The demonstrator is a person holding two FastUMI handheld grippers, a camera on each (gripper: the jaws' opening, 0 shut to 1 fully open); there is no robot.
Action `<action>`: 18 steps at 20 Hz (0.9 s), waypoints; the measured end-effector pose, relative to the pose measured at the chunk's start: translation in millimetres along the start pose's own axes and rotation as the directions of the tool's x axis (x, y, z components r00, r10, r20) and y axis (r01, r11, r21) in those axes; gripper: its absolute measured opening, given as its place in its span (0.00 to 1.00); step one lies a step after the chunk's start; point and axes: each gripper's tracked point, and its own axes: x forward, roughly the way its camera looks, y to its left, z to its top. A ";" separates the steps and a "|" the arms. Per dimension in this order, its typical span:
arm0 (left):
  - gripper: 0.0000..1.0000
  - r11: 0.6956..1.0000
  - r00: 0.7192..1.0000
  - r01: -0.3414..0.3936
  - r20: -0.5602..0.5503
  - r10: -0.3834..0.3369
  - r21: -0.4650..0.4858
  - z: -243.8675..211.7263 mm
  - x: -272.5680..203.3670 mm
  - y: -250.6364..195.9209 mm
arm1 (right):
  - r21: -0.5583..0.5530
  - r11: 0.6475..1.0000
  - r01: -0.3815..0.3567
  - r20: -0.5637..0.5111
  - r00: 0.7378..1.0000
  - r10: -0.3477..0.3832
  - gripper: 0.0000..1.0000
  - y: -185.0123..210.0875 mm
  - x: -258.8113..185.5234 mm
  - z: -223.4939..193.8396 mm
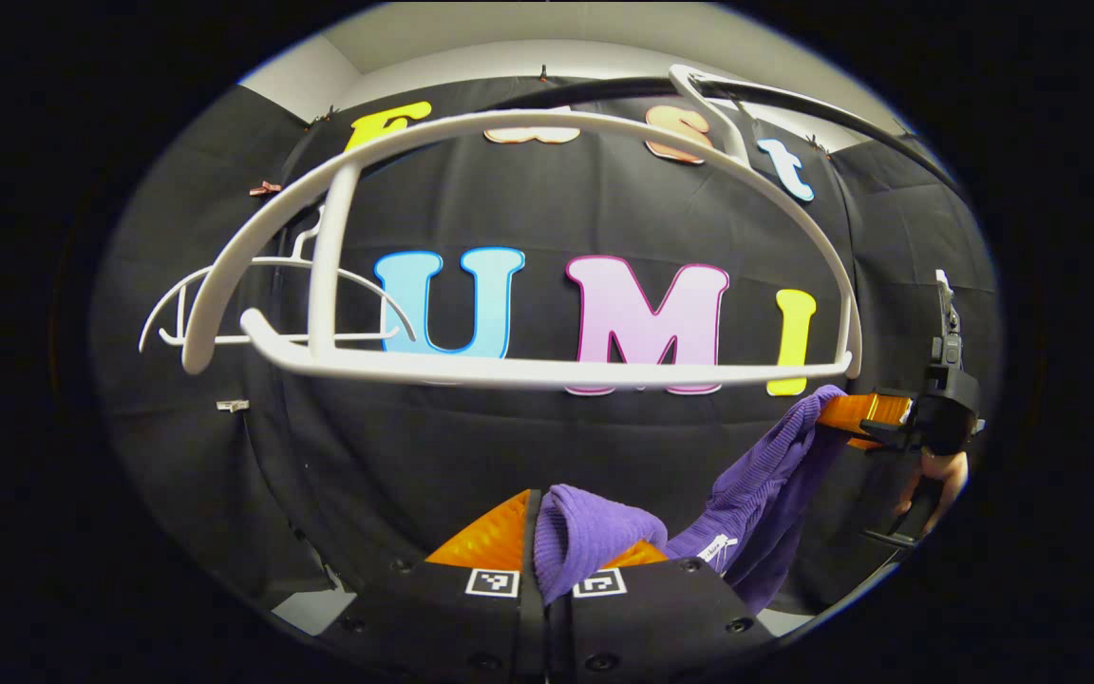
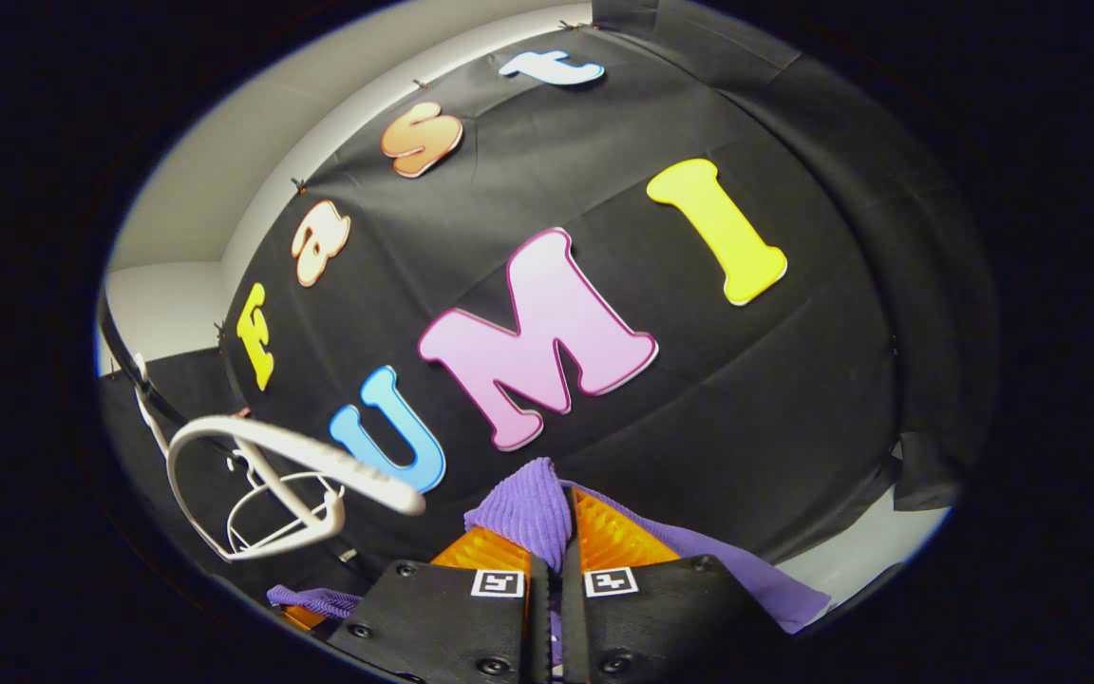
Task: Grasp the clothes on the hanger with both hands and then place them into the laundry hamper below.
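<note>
in the left gripper view, the left hand-held gripper (image 1: 561, 551) is closed on a bunched fold of the purple garment (image 1: 590, 532), the cloth pinched between its two fingers and bulging up above them. from that fold the same ribbed purple cloth runs to the right and rises to the right hand-held gripper (image 1: 841, 410), which clamps its other end; a hand (image 1: 936, 480) holds that gripper from below. between the two grips the garment sags in a loose drape, with a small white tag (image 1: 716, 549) showing on the hanging part. the garment is off the white hanger (image 1: 547, 366), which hangs bare just above it by its hook from a dark rail (image 1: 794, 95). a second white hanger (image 1: 272, 304) hangs farther back on the left, also bare.

in the right gripper view, the right hand-held gripper (image 2: 552, 537) is closed on the purple garment (image 2: 523, 508), a ridge of ribbed cloth standing up between its fingers and a flatter stretch trailing off to the lower right. the white hanger (image 2: 291, 456) shows at the lower left, tilted, with the other white hanger (image 2: 272, 518) behind it.
</note>
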 end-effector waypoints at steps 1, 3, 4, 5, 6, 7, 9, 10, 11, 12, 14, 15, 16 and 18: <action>0.07 1.000 1.000 0.008 -0.015 -0.008 -0.010 -6.5 -0.3 -2.0 | 0.007 1.000 -0.011 -0.043 0.999 0.012 0.08 6.8 -5.5 -17.6; 0.07 0.999 0.998 0.031 -0.048 -0.032 -0.018 -18.1 2.3 -6.6 | 0.014 0.999 -0.047 -0.134 0.990 0.049 0.09 24.6 -17.7 -58.7; 0.07 0.999 0.998 0.040 -0.056 -0.040 -0.012 -22.0 1.7 -8.6 | 0.015 0.997 -0.070 -0.176 0.982 0.071 0.08 35.4 -22.5 -77.1; 0.07 0.999 0.997 0.050 -0.065 -0.050 -0.003 -29.0 -0.2 -11.8 | 0.013 0.995 -0.096 -0.215 0.972 0.096 0.09 49.5 -26.5 -92.7; 0.07 0.998 0.995 0.057 -0.078 -0.057 0.005 -35.6 0.9 -15.2 | 0.010 0.992 -0.123 -0.245 0.962 0.121 0.09 61.5 -28.3 -106.8; 0.07 0.998 0.994 0.062 -0.091 -0.061 0.007 -40.4 3.1 -16.6 | 0.006 0.989 -0.147 -0.274 0.951 0.143 0.08 69.8 -30.2 -118.8; 0.07 0.997 0.991 0.070 -0.116 -0.069 0.009 -53.4 8.9 -18.0 | -0.013 0.984 -0.179 -0.323 0.932 0.166 0.09 82.4 -31.2 -140.1; 0.07 0.997 0.989 0.075 -0.128 -0.073 0.013 -61.6 15.1 -18.5 | -0.023 0.981 -0.190 -0.346 0.923 0.171 0.09 85.6 -30.7 -149.7; 0.07 0.997 0.987 0.081 -0.141 -0.077 0.020 -68.3 20.8 -18.1 | -0.038 0.980 -0.195 -0.365 0.916 0.168 0.09 85.4 -29.4 -159.7; 0.08 0.996 0.984 0.088 -0.156 -0.082 0.029 -75.9 25.5 -19.0 | -0.060 0.980 -0.188 -0.384 0.911 0.151 0.09 80.6 -26.5 -168.2; 0.08 0.994 0.975 0.095 -0.207 -0.083 0.051 -98.6 32.4 -17.8 | -0.094 0.984 -0.153 -0.424 0.900 0.099 0.08 61.3 -20.4 -184.2; 0.09 0.994 0.968 0.098 -0.237 -0.083 0.056 -110.9 36.2 -17.2 | -0.109 0.986 -0.125 -0.445 0.893 0.064 0.08 52.0 -18.3 -194.6; 0.09 0.992 0.955 0.109 -0.282 -0.088 0.061 -127.5 42.6 -17.5 | -0.127 0.987 -0.102 -0.472 0.881 0.031 0.09 42.8 -19.6 -204.5; 0.20 0.989 0.913 0.138 -0.393 -0.110 0.045 -160.8 36.5 -17.2 | -0.191 0.980 -0.049 -0.528 0.847 -0.060 0.13 17.4 -21.9 -228.5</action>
